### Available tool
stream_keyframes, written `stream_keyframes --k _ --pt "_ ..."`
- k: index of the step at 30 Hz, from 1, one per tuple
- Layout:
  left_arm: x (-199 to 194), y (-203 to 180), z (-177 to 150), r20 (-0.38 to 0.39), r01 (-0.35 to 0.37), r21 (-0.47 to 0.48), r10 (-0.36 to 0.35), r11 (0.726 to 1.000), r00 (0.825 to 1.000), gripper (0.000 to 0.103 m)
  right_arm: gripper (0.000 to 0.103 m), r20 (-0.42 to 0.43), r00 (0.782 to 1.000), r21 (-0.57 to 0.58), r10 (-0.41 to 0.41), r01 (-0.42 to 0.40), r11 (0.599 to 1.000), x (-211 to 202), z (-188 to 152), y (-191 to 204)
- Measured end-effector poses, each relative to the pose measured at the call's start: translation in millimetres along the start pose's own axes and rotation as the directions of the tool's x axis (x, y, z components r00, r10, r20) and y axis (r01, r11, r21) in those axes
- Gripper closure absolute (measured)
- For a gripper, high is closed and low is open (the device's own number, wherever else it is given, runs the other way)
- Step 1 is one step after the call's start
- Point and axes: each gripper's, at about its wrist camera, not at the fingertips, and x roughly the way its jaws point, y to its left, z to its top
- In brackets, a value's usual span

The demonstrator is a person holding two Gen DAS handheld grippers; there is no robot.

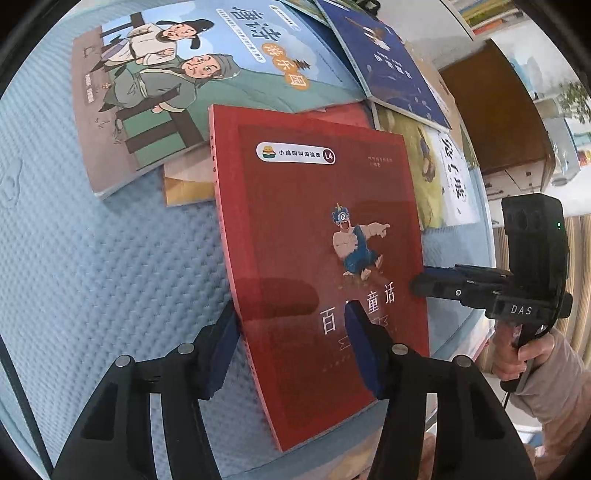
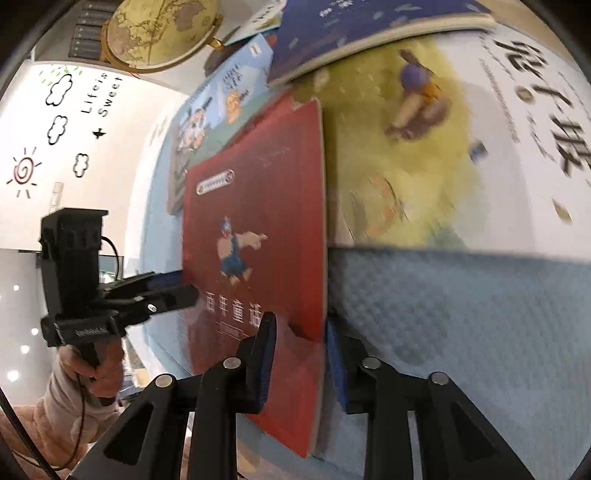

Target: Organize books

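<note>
The right gripper (image 2: 301,345) is clamping the red book (image 2: 255,236) by its edge, one blue pad on the cover and the other behind it — the back pad is mostly hidden by the page block. In the left wrist view the same gripper is coming in from 3 o'clock (image 1: 419,282), its tips meeting the book's right edge.

The left gripper (image 1: 291,350) is straddling the book's near spine edge with its jaws about half open; one pad is lying over the cover and hiding part of the title, the other is sitting just off the spine side, and whether either is pressing is hard to tell. The book is standing tilted off the blue quilted surface (image 1: 92,266).

Towards 11 o'clock a pale blue cartoon-cover book (image 1: 177,81) is lying flat; at 1 o'clock a dark blue book (image 1: 391,62) is overlapping a yellow-and-white one (image 1: 439,173). An orange book (image 1: 184,184) is peeking out, mostly covered. In the right wrist view the yellow cover (image 2: 443,147) is smeared by blur, and a globe (image 2: 159,33) is cut off at 12 o'clock. A hand (image 1: 517,354) is gripping the right handle — its sleeve is running out of frame.
</note>
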Motion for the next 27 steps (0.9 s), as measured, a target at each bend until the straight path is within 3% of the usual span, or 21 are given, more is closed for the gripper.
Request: stream_keyframes --k 5,9,11,13,16,18,22,27 --pt "-7 17 3 0.021 0.064 -0.056 -0.063 0.996 0.998 0.049 0.073 0.017 0.997 -0.003 0.077 -0.077 0.997 -16 -9 -20" --pt "-6 8 2 0.015 -0.001 -0.008 0.002 1.000 1.000 0.049 0.074 0.038 0.987 0.006 0.156 -0.156 0.988 -10 -4 -26" --pt "-3 -2 1 0.019 -0.058 0.027 0.057 0.998 0.998 0.050 0.081 0.040 0.989 -0.001 0.145 -0.145 0.989 -9 2 -27" --pt "0 -8 1 0.028 -0.115 0.026 0.114 0.993 0.993 0.059 0.086 0.039 0.994 -0.021 0.102 -0.101 0.995 -11 1 -21" --pt "-6 -6 0 0.042 -0.082 -0.025 0.083 0.996 0.996 0.062 0.087 0.044 0.998 -0.101 0.036 -0.031 0.994 -21 -4 2" --pt "-14 -9 -2 0.051 -0.058 -0.036 0.060 0.998 0.997 0.065 0.088 0.048 0.997 -0.116 0.064 -0.058 0.992 -35 -10 13" --pt "-35 -19 -5 0.097 -0.082 -0.012 0.083 0.997 0.992 0.065 0.088 0.068 0.995 -0.173 0.069 -0.056 0.983 -55 -12 44" --pt "-64 -4 -4 0.130 -0.065 -0.067 0.073 0.996 0.989 0.065 0.088 0.085 0.992 -0.204 0.094 -0.075 0.976 -65 2 81"
